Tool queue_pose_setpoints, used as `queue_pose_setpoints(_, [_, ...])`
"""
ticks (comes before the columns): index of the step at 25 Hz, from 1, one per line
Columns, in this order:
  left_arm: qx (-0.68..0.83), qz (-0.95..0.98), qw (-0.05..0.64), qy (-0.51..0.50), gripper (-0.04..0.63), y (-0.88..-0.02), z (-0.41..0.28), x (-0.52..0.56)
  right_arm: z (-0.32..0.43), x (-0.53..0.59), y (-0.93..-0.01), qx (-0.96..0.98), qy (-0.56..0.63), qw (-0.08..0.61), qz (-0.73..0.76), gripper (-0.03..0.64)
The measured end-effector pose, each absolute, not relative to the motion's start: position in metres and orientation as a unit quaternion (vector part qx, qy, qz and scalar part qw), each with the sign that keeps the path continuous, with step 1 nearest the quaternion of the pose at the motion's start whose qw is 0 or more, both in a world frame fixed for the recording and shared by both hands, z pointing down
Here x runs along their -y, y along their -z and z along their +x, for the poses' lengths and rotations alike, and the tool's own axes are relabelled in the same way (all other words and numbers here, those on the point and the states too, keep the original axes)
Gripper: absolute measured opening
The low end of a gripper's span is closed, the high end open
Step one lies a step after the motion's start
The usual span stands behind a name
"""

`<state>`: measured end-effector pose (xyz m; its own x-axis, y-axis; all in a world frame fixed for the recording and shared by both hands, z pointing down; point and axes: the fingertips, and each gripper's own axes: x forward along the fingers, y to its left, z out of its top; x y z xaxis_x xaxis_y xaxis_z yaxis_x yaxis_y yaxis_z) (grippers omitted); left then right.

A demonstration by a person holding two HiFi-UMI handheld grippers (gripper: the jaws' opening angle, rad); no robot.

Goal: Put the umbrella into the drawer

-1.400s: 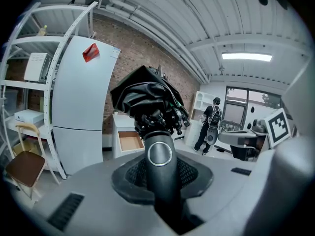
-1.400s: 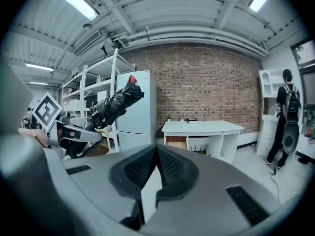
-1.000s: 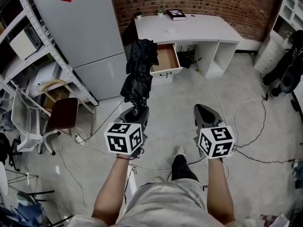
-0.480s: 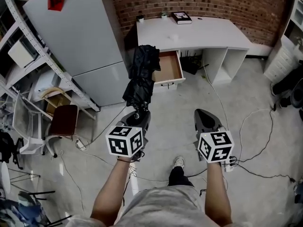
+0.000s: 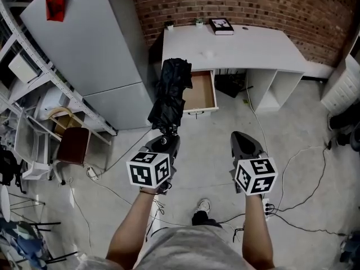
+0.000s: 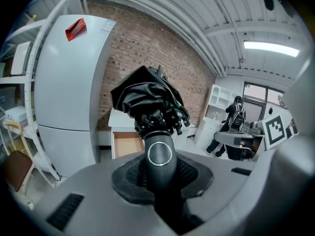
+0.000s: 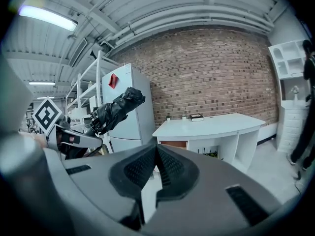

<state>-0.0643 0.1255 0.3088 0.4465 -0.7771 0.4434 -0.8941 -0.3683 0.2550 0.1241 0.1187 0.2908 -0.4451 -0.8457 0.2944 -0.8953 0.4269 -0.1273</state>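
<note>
Big picture first: the white desk (image 5: 253, 46) stands against the brick wall straight ahead of you, with the grey fridge (image 5: 84, 49) close on its left; the drawer (image 5: 203, 91) is pulled out of the desk's left end, open and bare inside, its depth running toward you. Now the folded black umbrella (image 5: 170, 91): it's off the floor, clamped by its handle in your left claw (image 5: 166, 135); its long axis runs straight out from that claw toward the desk, canopy end leading. From the head camera its far end overlaps the drawer's left edge, but I judge it's short of the drawer, not over it. So the drawer lies ahead of the left claw and a touch to its right; the umbrella's length looks roughly in line with the drawer's depth. Your right claw (image 5: 241, 136) rides alongside, jaws closed on nothing; the left is your working hand here.
</note>
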Motion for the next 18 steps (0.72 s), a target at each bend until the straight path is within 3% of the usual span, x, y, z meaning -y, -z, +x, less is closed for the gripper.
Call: queue_pose_setpoints(18, [0.539,0.797,0.243,-0.121,0.078,-0.307,-0.034,-0.07,0.149,-0.044,-0.276,0.867,-0.12,0.077,0.477,0.003])
